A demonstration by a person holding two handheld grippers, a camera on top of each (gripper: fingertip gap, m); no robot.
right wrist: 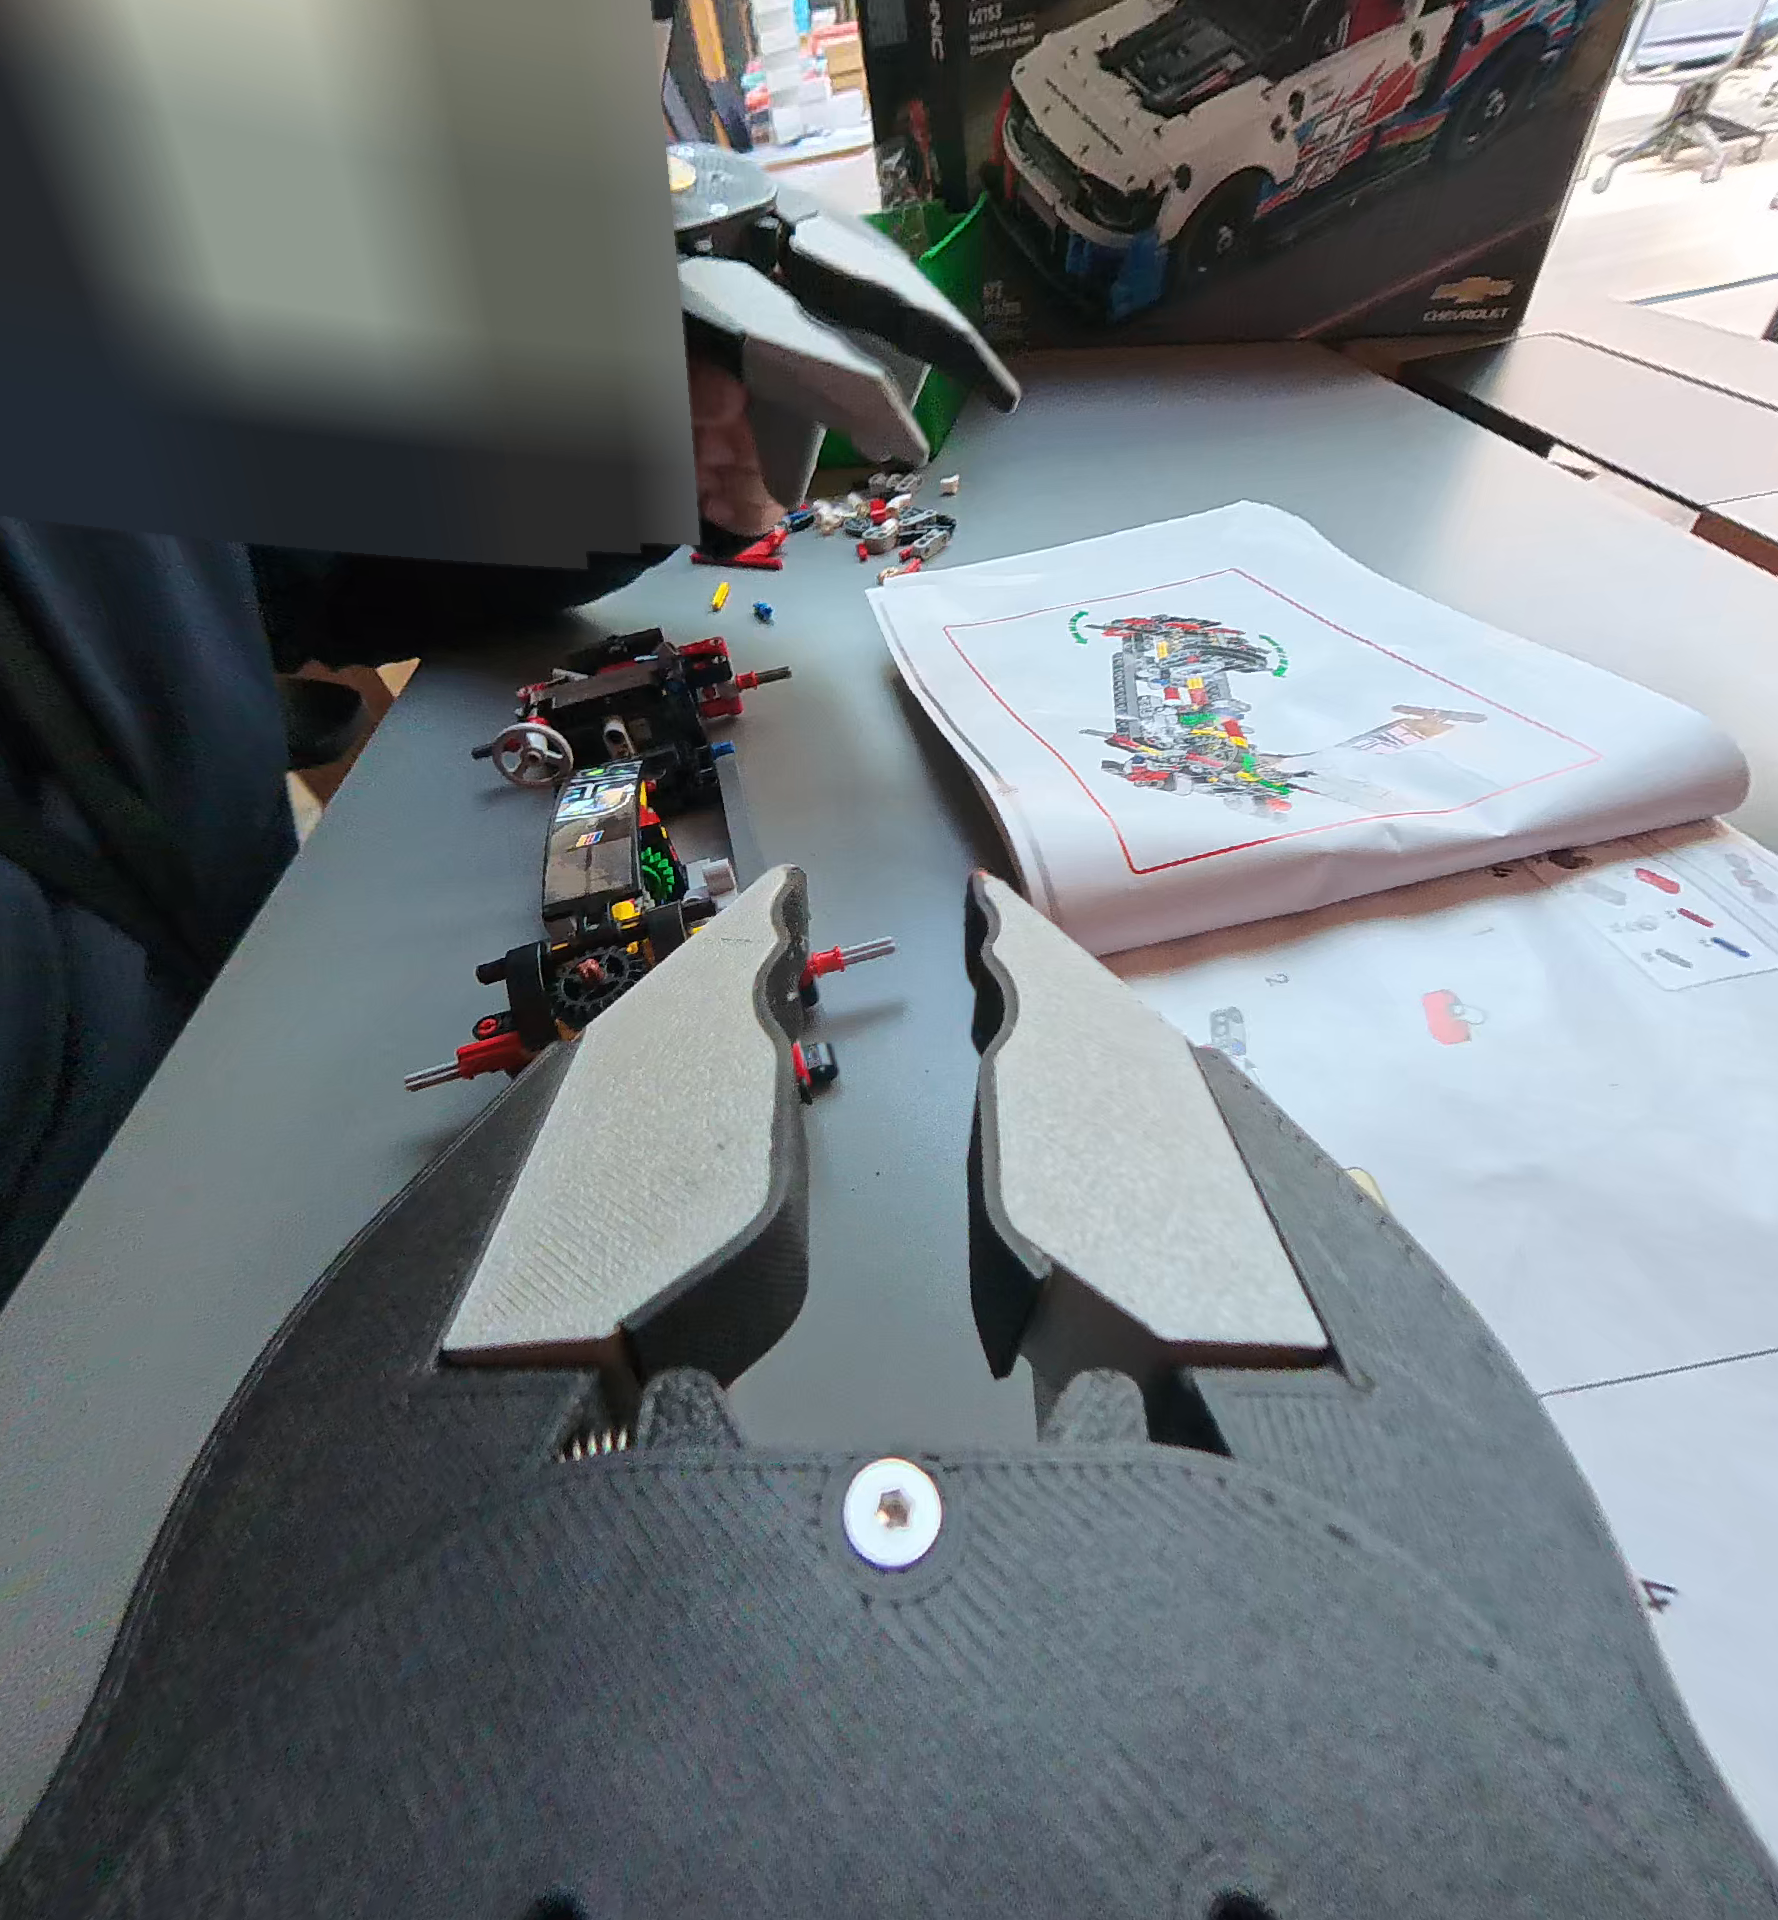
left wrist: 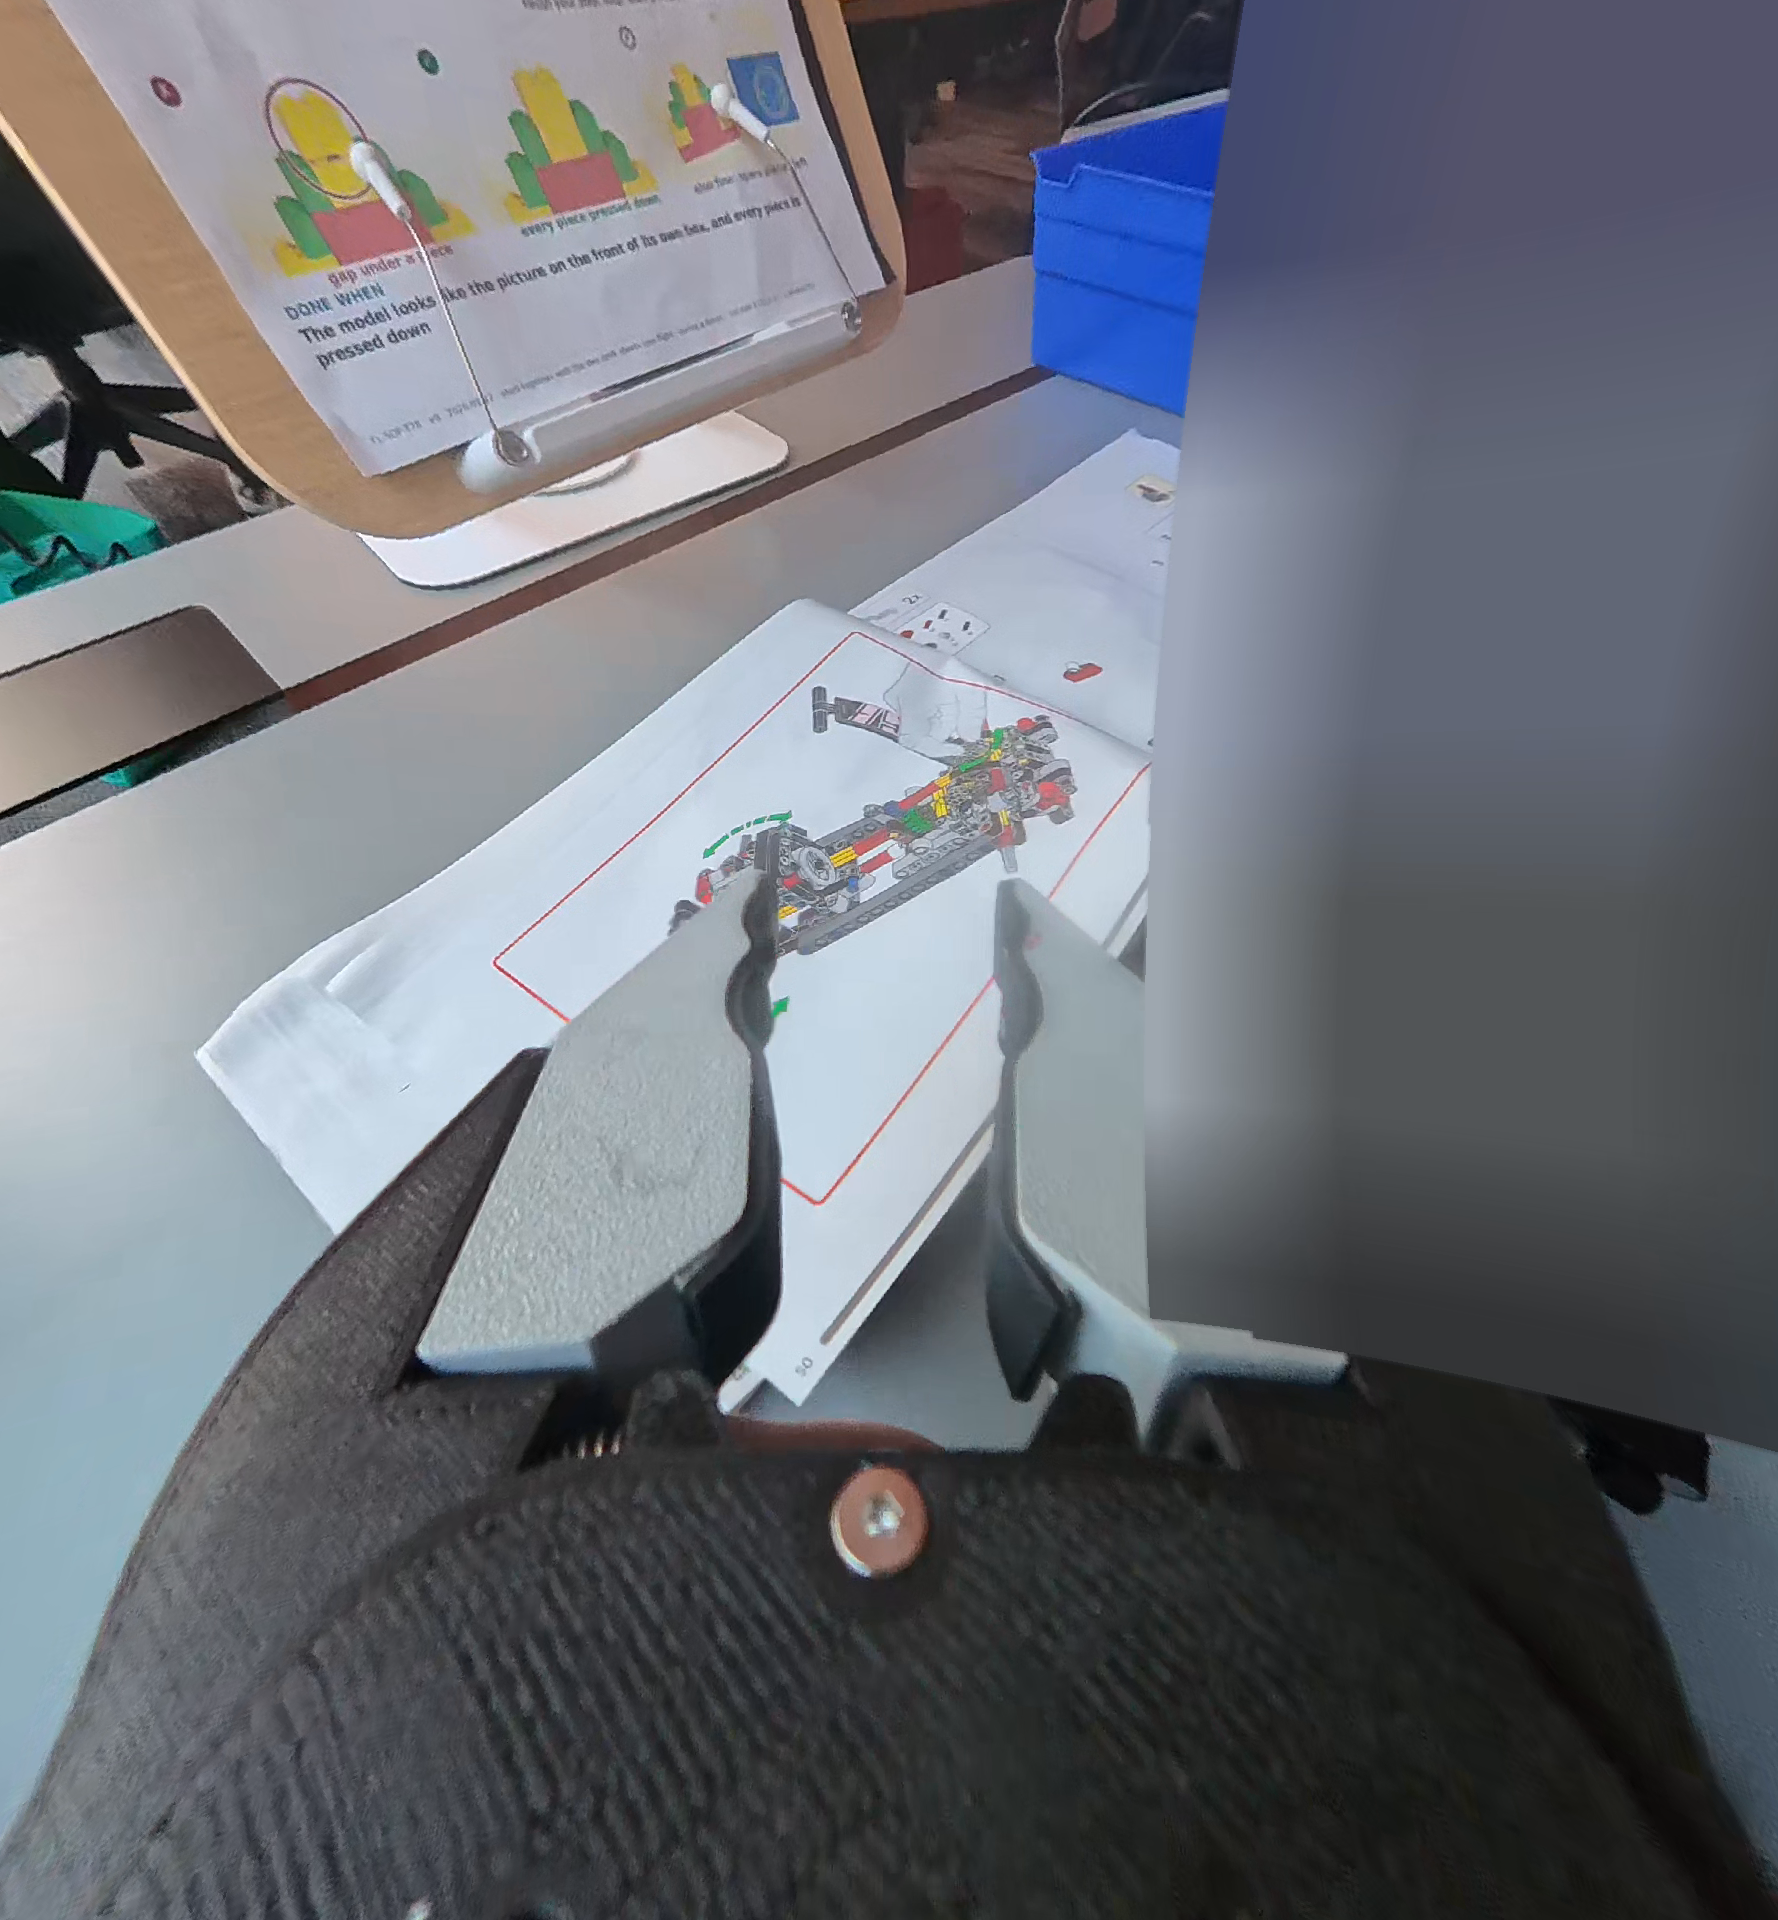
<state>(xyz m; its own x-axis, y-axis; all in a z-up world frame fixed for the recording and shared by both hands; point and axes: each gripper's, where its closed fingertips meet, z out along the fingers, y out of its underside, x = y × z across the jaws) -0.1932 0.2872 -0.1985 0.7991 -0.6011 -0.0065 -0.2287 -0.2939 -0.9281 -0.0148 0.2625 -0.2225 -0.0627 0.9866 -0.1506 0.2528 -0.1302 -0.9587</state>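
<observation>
My left gripper (left wrist: 880,894) is open and empty, held above an open instruction booklet (left wrist: 656,935) on the grey table (left wrist: 189,987). It also shows in the right wrist view (right wrist: 926,416), far off above a heap of small loose parts (right wrist: 885,514). My right gripper (right wrist: 885,904) is open and empty, low over the table. Just left of it lies a partly built toy car chassis (right wrist: 604,821), black with red pins, a green gear and a grey steering wheel. The booklet (right wrist: 1280,717) lies to its right.
A wooden stand (left wrist: 511,260) with an instruction sheet stands at the back of the table. Blue bins (left wrist: 1113,239) are stacked at the back right. A toy car box (right wrist: 1228,166) and a green bin (right wrist: 926,312) stand beyond the loose parts. A person's dark sleeve (right wrist: 85,831) is at the left. Tip to tip, the grippers are about 20 cm apart.
</observation>
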